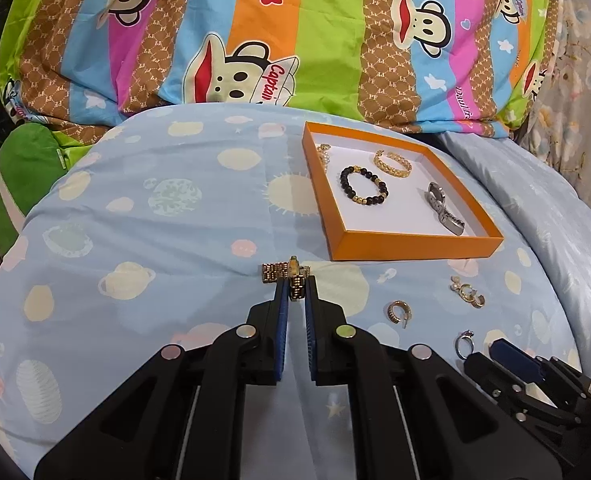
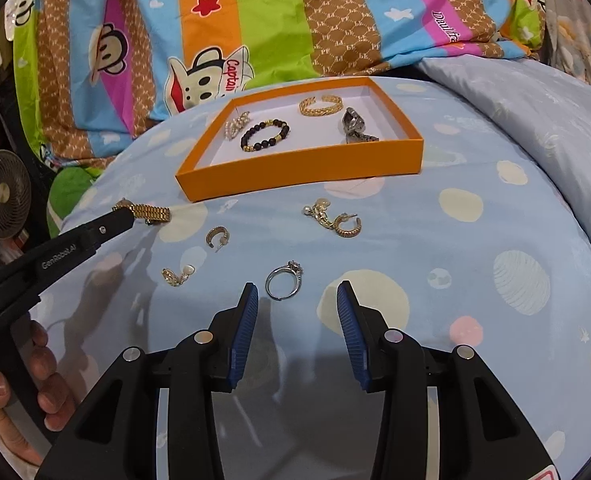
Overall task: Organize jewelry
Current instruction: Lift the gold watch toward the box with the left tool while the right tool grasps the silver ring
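- Your left gripper (image 1: 295, 286) is closed on the gold watch (image 1: 285, 274); the blue pads (image 1: 281, 304) pinch its band near the case, and the links stick out to the left of the tips.
- In the right wrist view the same gold watch (image 2: 147, 212) hangs at the tip of the left gripper (image 2: 125, 210), just above the blue bedsheet (image 2: 475, 280). It is near the front-left corner of the orange tray (image 2: 295, 176) and still outside it.
- Your right gripper (image 2: 297, 300) is open and holds nothing. The silver ring (image 2: 283, 278) lies on the sheet just ahead of the gap between the 2 fingers, and no pad touches it.
- The tray holds 4 pieces: a black bead bracelet (image 2: 265, 134), a gold bangle (image 2: 321, 105), a silver watch (image 2: 353, 126) and a pearl piece (image 2: 237, 122) at its left side.
- On the sheet outside the tray you have a gold hoop earring (image 2: 217, 237), a small earring with a pearl (image 2: 177, 275), and a gold earring cluster (image 2: 333, 216) more to the right.
- Your left hand (image 2: 23, 380) shows at the lower left edge, around the handle of the left gripper.
- A cartoon monkey quilt (image 1: 255, 32) lies behind the tray.
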Demonstrator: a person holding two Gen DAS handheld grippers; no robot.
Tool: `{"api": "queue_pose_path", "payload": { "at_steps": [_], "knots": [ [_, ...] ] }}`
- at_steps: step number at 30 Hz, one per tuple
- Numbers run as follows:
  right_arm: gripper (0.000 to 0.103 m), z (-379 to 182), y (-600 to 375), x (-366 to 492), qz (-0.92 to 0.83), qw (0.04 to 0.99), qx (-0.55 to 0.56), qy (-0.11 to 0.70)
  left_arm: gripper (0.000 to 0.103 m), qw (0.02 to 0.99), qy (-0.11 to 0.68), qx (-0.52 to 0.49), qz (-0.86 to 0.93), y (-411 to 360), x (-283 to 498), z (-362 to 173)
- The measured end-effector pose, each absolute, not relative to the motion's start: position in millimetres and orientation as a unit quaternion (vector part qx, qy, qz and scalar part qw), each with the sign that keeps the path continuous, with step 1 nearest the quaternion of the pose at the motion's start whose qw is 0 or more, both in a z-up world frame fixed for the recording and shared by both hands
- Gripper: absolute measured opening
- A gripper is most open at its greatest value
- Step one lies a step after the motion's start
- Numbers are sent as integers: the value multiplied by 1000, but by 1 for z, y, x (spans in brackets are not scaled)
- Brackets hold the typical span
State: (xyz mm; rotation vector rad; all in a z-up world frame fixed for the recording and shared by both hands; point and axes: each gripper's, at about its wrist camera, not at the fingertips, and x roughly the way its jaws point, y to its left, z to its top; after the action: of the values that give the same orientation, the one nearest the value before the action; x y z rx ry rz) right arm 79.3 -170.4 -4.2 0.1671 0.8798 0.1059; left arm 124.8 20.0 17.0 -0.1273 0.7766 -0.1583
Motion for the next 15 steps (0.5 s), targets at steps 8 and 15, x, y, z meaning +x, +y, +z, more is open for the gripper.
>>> {"api": "queue_pose_path", "payload": {
  "at_steps": [8,15],
  "knots": [
    [42,-6,-158,97,42,897,66,434,7,918,384,-61,-79,19,125,14],
    [20,-7,-162,97,33,897,72,435,7,917,386,-61,-80,18,126,13]
  ]
}}
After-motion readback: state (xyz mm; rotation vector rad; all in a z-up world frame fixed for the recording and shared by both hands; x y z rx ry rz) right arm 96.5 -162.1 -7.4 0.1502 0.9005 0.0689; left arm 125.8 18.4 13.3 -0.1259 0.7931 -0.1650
